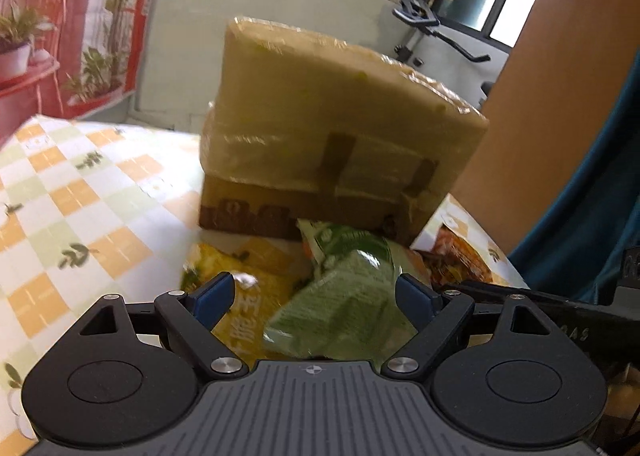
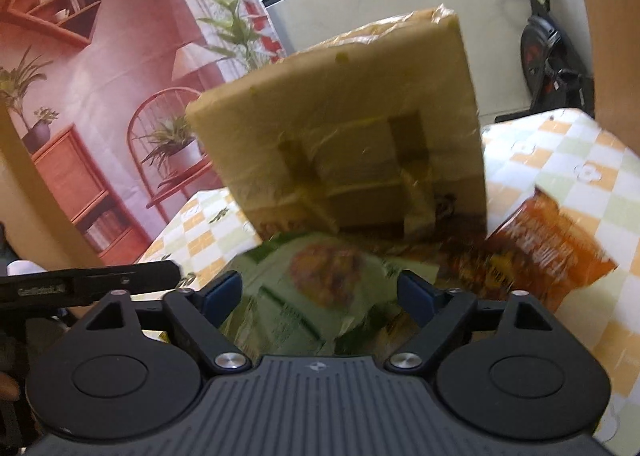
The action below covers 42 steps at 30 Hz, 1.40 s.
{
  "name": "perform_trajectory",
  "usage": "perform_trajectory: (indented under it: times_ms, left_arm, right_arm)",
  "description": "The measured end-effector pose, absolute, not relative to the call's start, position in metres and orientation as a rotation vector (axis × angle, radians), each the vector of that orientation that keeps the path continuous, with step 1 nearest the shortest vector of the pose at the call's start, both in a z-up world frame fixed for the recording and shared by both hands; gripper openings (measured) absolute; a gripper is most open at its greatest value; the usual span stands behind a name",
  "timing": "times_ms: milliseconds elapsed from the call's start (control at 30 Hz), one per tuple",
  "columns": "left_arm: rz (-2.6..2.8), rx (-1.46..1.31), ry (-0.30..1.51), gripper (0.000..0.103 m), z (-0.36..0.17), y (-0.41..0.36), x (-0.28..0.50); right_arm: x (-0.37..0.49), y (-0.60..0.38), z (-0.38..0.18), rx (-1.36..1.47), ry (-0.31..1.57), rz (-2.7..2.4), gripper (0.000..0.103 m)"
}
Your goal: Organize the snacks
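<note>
Between the spread blue pads of the left gripper (image 1: 314, 298) lies a green snack bag (image 1: 348, 296), overlapping a yellow snack bag (image 1: 248, 280); nothing is clamped. The right gripper (image 2: 320, 292), jaws apart too, hangs over the same green bag, an orange snack bag (image 2: 548, 252) to its right. Behind them a taped cardboard box (image 1: 320, 127) stands on the checked tablecloth (image 1: 80, 195). Farther back stands an exercise bike (image 2: 548, 51).

The bench (image 1: 80, 191) wore orange, pale-green and white checks (little leaf sprigs too). The box (image 1: 336, 135) was tan cardboard with a brown band; three packets lay below it: yellow (image 1: 248, 280), green (image 1: 344, 296), orange (image 2: 552, 252).
</note>
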<state>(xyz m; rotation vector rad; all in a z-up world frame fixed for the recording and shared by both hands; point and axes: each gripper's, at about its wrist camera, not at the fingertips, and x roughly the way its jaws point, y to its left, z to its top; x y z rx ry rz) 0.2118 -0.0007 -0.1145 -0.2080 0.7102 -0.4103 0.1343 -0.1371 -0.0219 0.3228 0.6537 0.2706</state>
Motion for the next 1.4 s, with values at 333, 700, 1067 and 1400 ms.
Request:
perform_trajectory:
  times_ms: [333,700,1067,1400]
  left_arm:
    - [-0.449,-0.202,0.744,0.083,-0.127,-0.005,0.21]
    - [-0.483,-0.14,0.741,0.078,-0.136,-0.019,0.221]
    - [-0.506,-0.143,0.747,0.056,-0.139,-0.022,0.219]
    - [-0.506,-0.185,0.736,0.053,-0.128,-0.019,0.212]
  right_arm:
    - [0.134,-0.125,-0.037,0.288,0.722,0.324,0.07]
    - [0.137,-0.126,-0.047,0.307,0.753,0.33,0.062]
    - [0.139,-0.12,-0.048,0.293,0.763,0.34,0.047]
    - [0.135,-0.121,-0.036,0.262,0.715,0.351,0.042]
